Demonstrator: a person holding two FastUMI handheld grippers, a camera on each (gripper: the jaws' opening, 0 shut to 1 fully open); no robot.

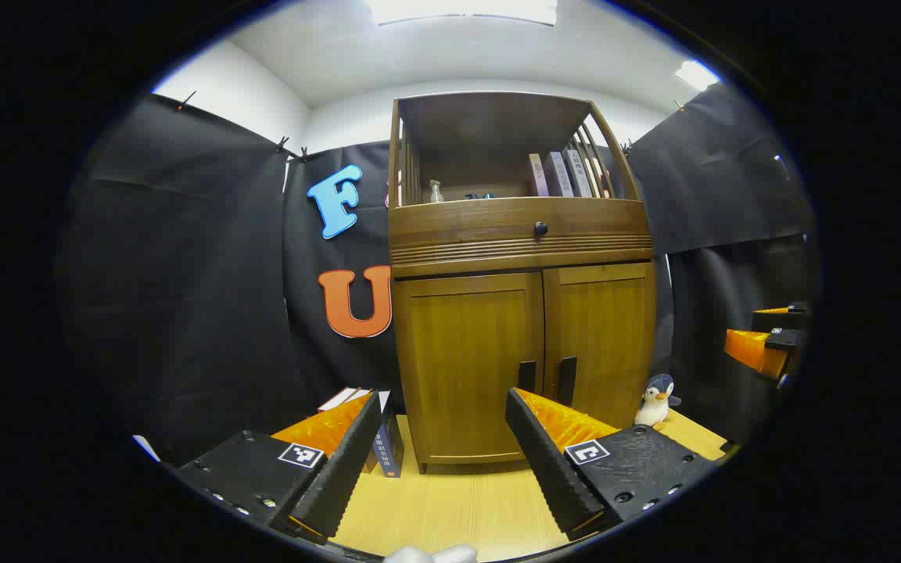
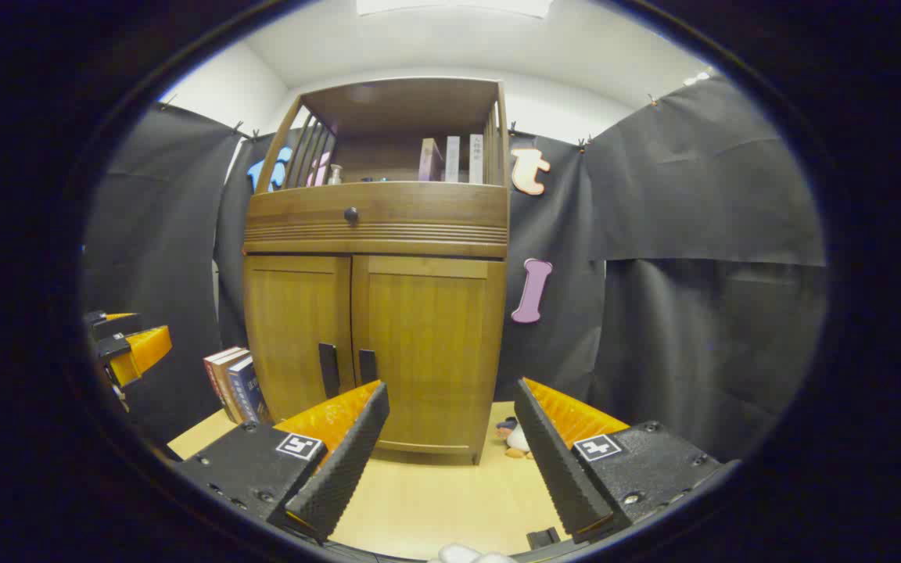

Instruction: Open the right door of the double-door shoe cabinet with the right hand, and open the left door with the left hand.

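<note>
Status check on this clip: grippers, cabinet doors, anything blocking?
Left gripper open, right gripper open, both short of the cabinet. Left door and right door shut, handles untouched. Toy penguin beside the cabinet, nothing before the doors.

Shoe cabinet point(image 1: 521, 313) with both doors closed, left gripper point(image 1: 444, 438) fingers spread apart, toy penguin point(image 1: 658, 400) beside cabinet

A staged recording booth dressed as a home corner: black cloth point(image 1: 184, 258) pinned with clips hangs on all sides below white walls and a ceiling light panel point(image 1: 462, 9). At centre frame a wooden shoe cabinet point(image 1: 521, 266) stands on a pale wood tabletop point(image 1: 450, 508), books point(image 1: 556, 173) on its open top shelf, a small penguin toy point(image 1: 658, 400) at its lower right.
</note>
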